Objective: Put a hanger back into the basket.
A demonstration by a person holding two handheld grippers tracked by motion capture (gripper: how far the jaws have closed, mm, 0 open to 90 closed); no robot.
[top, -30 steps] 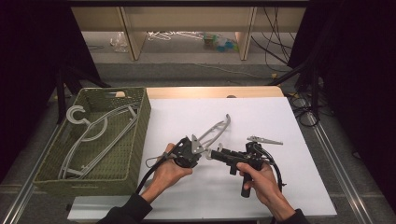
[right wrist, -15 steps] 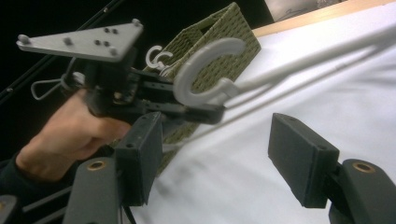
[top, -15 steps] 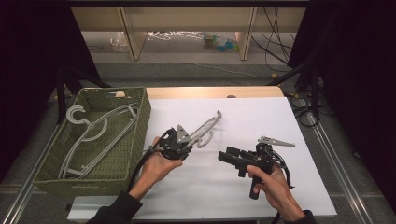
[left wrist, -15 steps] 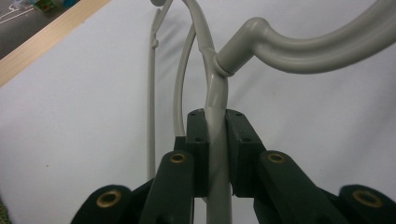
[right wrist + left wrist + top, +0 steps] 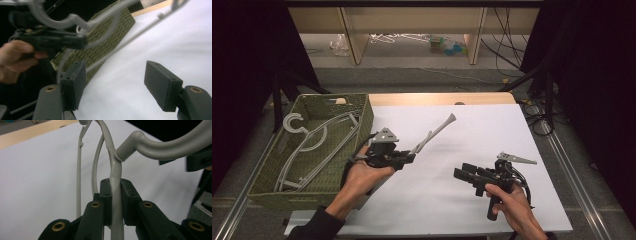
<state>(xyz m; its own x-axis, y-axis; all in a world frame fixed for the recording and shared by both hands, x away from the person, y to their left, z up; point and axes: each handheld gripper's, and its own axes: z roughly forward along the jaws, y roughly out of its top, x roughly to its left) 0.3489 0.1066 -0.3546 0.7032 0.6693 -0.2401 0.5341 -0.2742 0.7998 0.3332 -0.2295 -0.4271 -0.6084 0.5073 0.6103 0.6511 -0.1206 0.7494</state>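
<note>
- Left gripper [image 5: 404, 159]: jaws clamped on the grey hanger [image 5: 432, 134], held above the white table [image 5: 492, 130]; its long axis runs up and away toward the right.
- Green basket [image 5: 362, 112]: just left of that hand, holding another hanger [image 5: 307, 145].
- Right gripper [image 5: 462, 174]: jaws apart, empty, well clear; open table lies between.

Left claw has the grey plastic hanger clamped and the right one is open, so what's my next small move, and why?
Probably carry the grey plastic hanger leftward over the green woven basket. The left claw is shut on its bar, holding it tilted above the white tabletop, and another grey hanger already lies in that basket. The right claw is open and holds nothing, so it needn't help.
</note>
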